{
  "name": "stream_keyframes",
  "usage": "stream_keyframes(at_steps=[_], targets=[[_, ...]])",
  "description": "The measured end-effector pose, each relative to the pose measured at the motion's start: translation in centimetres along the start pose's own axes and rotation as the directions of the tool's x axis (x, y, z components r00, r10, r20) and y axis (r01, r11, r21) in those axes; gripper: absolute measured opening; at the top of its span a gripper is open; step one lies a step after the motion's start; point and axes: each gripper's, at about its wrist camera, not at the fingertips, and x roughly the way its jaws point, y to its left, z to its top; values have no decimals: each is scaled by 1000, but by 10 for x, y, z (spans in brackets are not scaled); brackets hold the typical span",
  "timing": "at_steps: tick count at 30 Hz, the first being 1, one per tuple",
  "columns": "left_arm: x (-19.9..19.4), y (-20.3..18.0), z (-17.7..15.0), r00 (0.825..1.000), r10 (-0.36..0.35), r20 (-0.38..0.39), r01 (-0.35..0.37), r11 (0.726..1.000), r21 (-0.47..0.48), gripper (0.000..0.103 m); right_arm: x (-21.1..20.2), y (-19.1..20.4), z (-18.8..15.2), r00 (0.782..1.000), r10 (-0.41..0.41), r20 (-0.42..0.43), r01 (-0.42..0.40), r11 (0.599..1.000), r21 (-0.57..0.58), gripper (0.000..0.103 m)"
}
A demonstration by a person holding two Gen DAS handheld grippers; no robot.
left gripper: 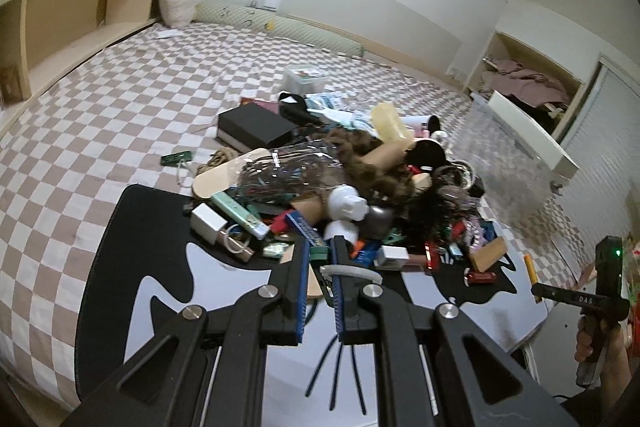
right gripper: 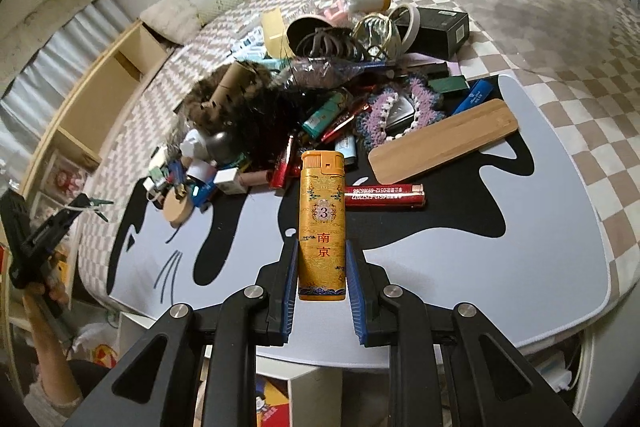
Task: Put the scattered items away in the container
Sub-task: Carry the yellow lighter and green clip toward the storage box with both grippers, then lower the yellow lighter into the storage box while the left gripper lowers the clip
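- Your right tongs point(right gripper: 321, 269) are clamping the orange-yellow plastic lighter w/ red Chinese characters and a "3" point(right gripper: 322, 227), blue pads squeezing its lower half from both sides. It's standing lengthwise along the fingers, cap end forward, so the body isn't twisting out of the grip.
- You're holding that lighter above the grey-and-black cat-print mat point(right gripper: 500, 247) on the bed, just short of the heap – lifted clear, nothing else dragging w/ it.
- Your left tongs point(left gripper: 320, 255) are nearly closed; a pale grey curved strip is lying across the fingers, but I can't tell whether they're pinching anything.
- The rest of the scattered stuff is sitting in one jumbled pile point(left gripper: 340, 187): red cylindrical lighter point(right gripper: 384, 195) lying flat just beside the orange one, flat bamboo board point(right gripper: 444, 139) resting at the pile's right edge, brown furry item over a cardboard tube.
- Likely container, a clear plastic box point(left gripper: 306, 79), is sitting beyond the pile on the checked bedsheet point(left gripper: 100, 107), well apart from the held lighter.
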Motion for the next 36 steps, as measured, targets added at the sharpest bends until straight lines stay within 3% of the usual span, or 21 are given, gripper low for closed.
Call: stream_keyframes(at_steps=[26,36], targets=[[-24,-66,-49,992,-113,-50,118,987,105,11,-23,48,-43,986,166,-6,-166,986,-31,24],[-33,-80,-71,986,-144,-80,153,980,127,11,-15,69,-72,975,208,-81,-214,974,-73,24]])
